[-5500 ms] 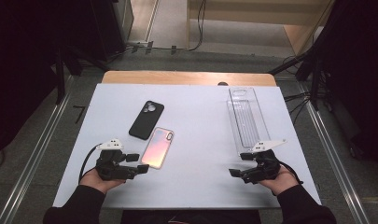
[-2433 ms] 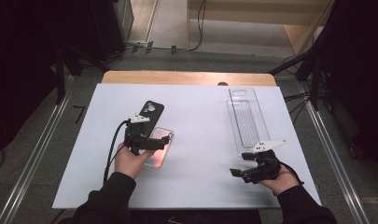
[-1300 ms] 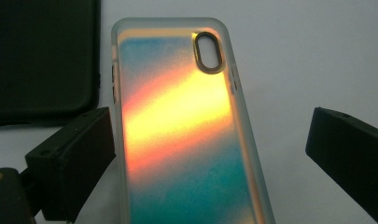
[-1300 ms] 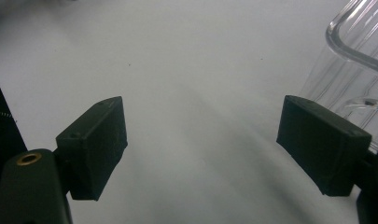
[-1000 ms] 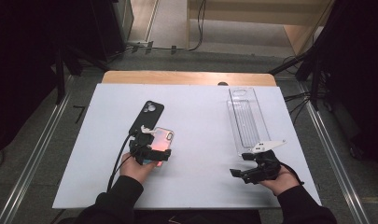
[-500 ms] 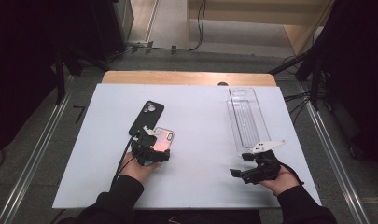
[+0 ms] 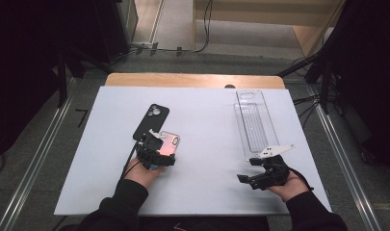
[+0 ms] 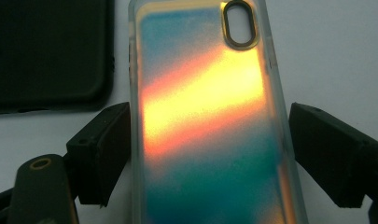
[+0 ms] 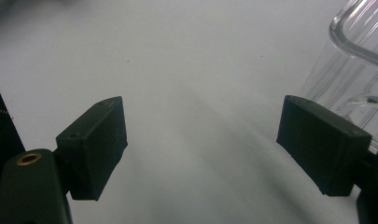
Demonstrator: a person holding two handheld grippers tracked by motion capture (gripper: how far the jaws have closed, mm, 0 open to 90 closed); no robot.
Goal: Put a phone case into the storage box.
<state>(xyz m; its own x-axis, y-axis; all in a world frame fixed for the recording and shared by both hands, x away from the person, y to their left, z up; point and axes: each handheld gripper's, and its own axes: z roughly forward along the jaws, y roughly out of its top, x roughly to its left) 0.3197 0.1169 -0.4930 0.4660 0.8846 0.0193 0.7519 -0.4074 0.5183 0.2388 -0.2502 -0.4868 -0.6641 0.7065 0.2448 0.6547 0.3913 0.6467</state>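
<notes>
An iridescent phone case (image 7: 170, 141) (image 8: 205, 116) lies face down on the white table (image 7: 207, 192), its camera hole at the far end. Just left of it lies a black phone case (image 7: 151, 120) (image 8: 46, 51). My left gripper (image 7: 161, 153) (image 8: 210, 154) is open and set down over the near half of the iridescent case, one jaw along each long edge. The left jaw looks to touch the edge, while the right jaw stands a hair off. My right gripper (image 7: 246, 171) (image 9: 203, 140) rests open at the front right with nothing between its fingers.
A long clear plastic tray (image 7: 253, 120) (image 9: 354, 60) lies lengthwise at the right, its near end just beyond the right gripper. A wooden strip (image 7: 192, 80) borders the table's far edge. Metal rails run along both sides of the table.
My left gripper travelled from the front left up to the iridescent case and has settled lower over it, jaws astride. The right gripper has stayed put.
</notes>
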